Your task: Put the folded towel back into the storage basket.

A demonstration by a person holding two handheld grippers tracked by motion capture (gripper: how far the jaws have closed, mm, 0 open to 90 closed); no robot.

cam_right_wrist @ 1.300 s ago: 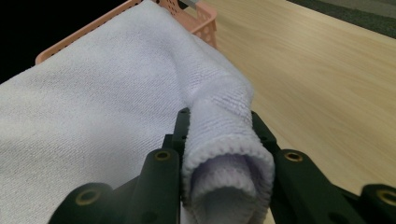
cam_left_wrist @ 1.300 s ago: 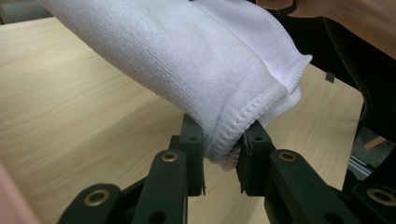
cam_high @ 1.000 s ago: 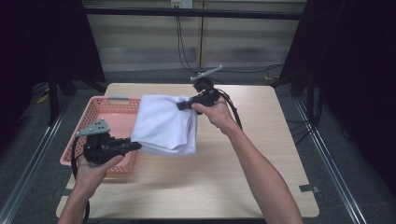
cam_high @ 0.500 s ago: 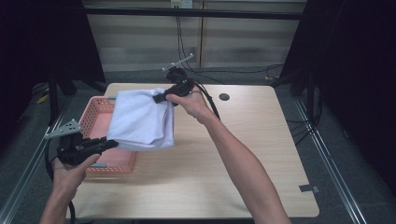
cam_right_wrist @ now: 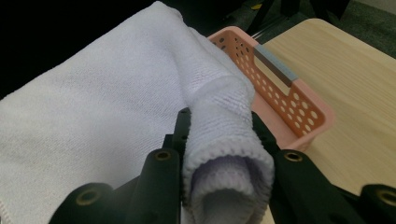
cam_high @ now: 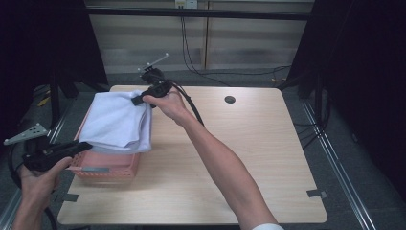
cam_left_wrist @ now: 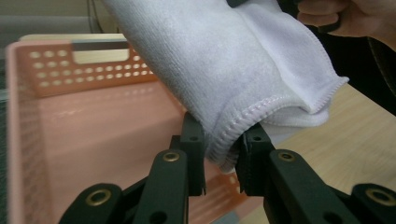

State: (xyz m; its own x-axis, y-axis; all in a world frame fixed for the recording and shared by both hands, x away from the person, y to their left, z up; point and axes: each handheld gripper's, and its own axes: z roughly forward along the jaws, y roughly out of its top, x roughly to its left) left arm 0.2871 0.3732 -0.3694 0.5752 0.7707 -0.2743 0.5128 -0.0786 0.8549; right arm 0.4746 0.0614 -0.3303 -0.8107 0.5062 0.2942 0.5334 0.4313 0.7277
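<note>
Item: folded white towel [cam_high: 119, 125], carried by both grippers over a pink basket [cam_high: 107, 165] at the left side of the tabletop [cam_high: 249, 158].

Left gripper [cam_left_wrist: 220, 156]: clenched on the towel's stitched near corner; we see the hem bunched between its jaws, with the basket's open floor directly below and ahead of it.

Right gripper [cam_right_wrist: 219, 154]: clenched on a rolled fold of the towel's far edge; the cloth fills the gap between the jaws, and the basket's perforated wall lies just beyond and to the right of them.

Position of towel: it hangs between the two grippers, sagging in the middle, above the basket; in the high view part of it overhangs the basket's right rim toward the bare tabletop. We cannot tell whether the sag already touches the rim.

Step in hand, as we judge it: lowering the towel into the basket.

Handling notes:
- We keep both grips firm until the cloth rests on the basket floor.
- We bring the overhanging side inward, toward the left gripper, before lowering, so that no edge drapes over the rim.
- We lower both grippers level together, to keep the fold intact.
- We let go only once the towel lies flat, then lift straight out to avoid dragging the hem.
</note>
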